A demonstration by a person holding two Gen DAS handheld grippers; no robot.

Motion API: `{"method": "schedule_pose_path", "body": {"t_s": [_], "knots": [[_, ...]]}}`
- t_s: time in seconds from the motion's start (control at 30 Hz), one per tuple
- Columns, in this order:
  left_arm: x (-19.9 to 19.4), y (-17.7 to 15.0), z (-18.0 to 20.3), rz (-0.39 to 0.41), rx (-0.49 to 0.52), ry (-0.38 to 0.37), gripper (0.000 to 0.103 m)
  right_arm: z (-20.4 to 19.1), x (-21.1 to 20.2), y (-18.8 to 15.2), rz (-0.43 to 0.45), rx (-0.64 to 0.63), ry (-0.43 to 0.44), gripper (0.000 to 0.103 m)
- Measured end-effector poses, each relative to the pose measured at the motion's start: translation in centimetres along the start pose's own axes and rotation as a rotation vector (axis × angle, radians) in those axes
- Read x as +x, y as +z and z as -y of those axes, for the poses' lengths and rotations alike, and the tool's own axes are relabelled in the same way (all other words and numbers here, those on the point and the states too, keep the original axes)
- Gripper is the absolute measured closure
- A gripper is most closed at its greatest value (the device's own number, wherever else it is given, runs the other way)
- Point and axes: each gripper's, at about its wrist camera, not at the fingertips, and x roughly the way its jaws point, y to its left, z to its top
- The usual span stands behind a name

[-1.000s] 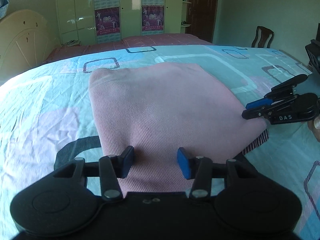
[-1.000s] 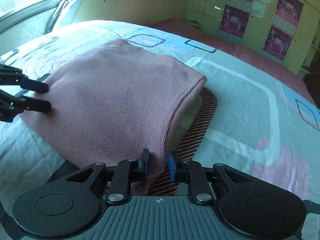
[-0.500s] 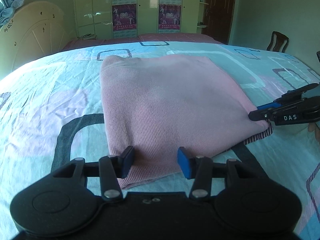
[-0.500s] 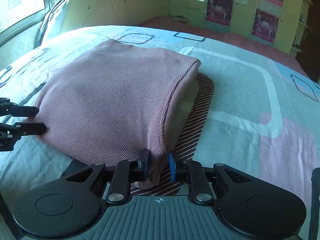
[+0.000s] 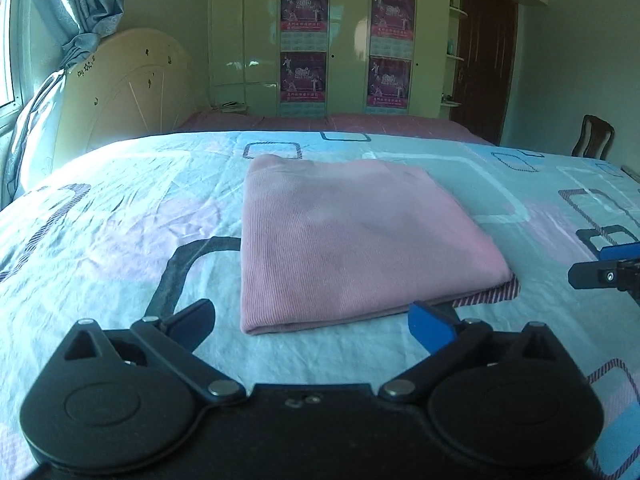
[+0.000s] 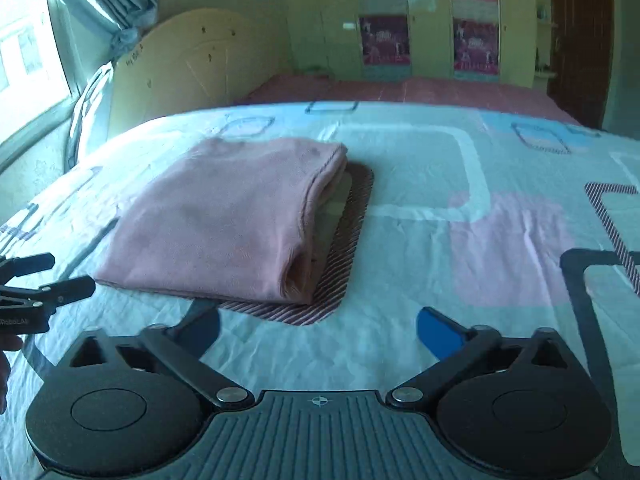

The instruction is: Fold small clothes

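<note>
A pink knit garment [image 5: 352,240] lies folded into a flat rectangle on the patterned bedsheet [image 5: 120,240]. It also shows in the right wrist view [image 6: 224,224], with its open layered edge facing right. My left gripper [image 5: 312,326] is open and empty, just short of the garment's near edge. My right gripper [image 6: 318,332] is open and empty, a little back from the garment's near corner. The right gripper's fingers show at the right edge of the left wrist view [image 5: 600,272]. The left gripper's fingers show at the left edge of the right wrist view [image 6: 60,288].
The bed's cream headboard [image 5: 120,92] and a blue curtain [image 5: 76,4] stand at the left. Wardrobe doors with posters [image 5: 304,44] line the far wall. A dark wooden chair [image 5: 594,136] stands at the right beyond the bed.
Both grippers have opened wide and drawn back from the garment. The right gripper has let go of the garment's edge. The folded garment now lies flat on the sheet.
</note>
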Motion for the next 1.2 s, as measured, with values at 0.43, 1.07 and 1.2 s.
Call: {"method": "schedule_pose_path", "body": {"t_s": [0.43, 1.07, 1.2], "knots": [[-10.8, -2.1, 4.4, 0.038, -0.02, -0.033, 0.001, -2.5, -10.4, -3.6, 0.067, 0.067, -0.066, 0.0], [-22.7, -4.5, 7.9, 0.102, -0.051, 0.007, 0.001, -5.3, -23.4, -10.5, 0.138, 0.045, -0.103, 0.0], [-23.2, -4.5, 8.1, 0.123, -0.034, 0.013, 0.001, -5.5, -24.3, -10.0, 0.168, 0.039, -0.104, 0.0]]}}
